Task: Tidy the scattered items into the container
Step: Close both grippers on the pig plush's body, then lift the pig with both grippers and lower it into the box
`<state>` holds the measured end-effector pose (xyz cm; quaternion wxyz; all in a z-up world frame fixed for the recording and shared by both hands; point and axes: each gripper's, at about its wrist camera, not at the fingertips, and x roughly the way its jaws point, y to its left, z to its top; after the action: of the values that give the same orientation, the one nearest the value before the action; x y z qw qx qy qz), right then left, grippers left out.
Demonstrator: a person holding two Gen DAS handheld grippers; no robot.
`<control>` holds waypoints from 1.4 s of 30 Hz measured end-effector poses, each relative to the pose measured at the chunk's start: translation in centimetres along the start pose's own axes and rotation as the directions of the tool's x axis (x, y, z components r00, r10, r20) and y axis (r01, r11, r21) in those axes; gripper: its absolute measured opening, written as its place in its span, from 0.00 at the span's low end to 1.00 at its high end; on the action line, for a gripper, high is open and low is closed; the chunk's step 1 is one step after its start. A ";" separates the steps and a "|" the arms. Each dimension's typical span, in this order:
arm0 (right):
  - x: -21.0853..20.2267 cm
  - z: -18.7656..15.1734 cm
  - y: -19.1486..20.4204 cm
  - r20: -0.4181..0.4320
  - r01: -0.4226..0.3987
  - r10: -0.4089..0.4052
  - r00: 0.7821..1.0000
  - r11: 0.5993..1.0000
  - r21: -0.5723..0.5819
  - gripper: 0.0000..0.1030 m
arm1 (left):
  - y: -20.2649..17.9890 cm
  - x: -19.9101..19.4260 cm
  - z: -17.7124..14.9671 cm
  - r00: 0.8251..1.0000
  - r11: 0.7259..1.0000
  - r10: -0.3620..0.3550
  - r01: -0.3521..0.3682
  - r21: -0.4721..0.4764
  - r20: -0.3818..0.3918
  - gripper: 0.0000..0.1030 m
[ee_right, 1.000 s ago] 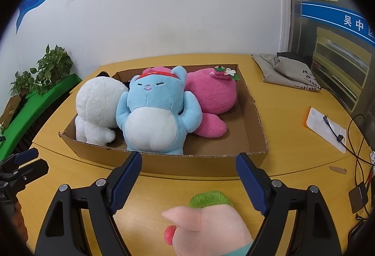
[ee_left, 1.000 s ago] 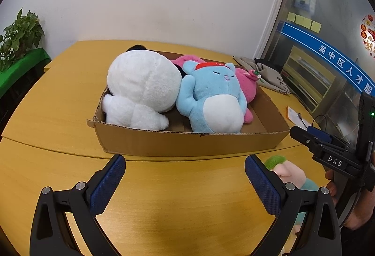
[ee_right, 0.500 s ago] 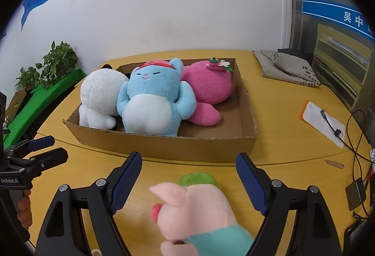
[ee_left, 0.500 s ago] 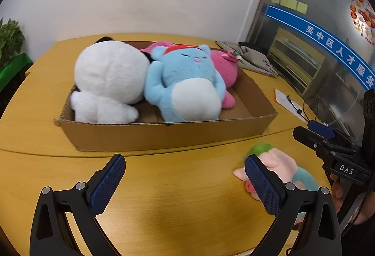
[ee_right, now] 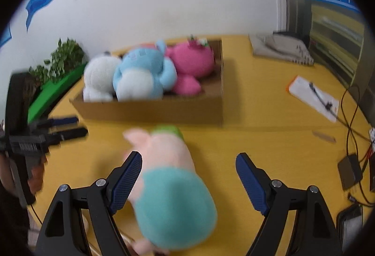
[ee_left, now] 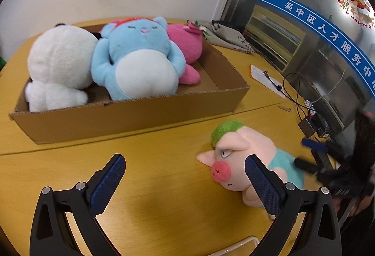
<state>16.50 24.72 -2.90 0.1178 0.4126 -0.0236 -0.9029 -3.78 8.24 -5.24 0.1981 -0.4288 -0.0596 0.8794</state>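
- Pink pig plush point(ee_left: 246, 157) lies on the worktop point(ee_left: 164, 185) before the cardboard box point(ee_left: 131, 115), awaiting tidying.
- Right hand-held gripper point(ee_right: 188, 182) spread, seemingly straddling its body for pickup.
- Left hand-held gripper point(ee_left: 185, 183) spread, empty.

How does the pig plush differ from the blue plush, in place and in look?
The pig plush lies on the bare table, outside the box; the blue plush lies inside the box, between two other toys. The pig is pink with green hair and a teal shirt; the blue one has a white belly and a red band on its head. The pig looks smaller. Both are soft toys.
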 end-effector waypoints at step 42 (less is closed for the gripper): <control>1.2 9.8 3.4 0.245 -0.240 0.256 0.935 0.966 -0.094 0.70 | -5.8 2.4 19.9 0.982 0.921 -0.159 0.108 0.375 0.107 0.69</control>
<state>9.10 20.57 3.17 0.2396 0.2827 -0.0625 -0.9267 -18.86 15.77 7.10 0.3298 -0.3185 0.0636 0.8864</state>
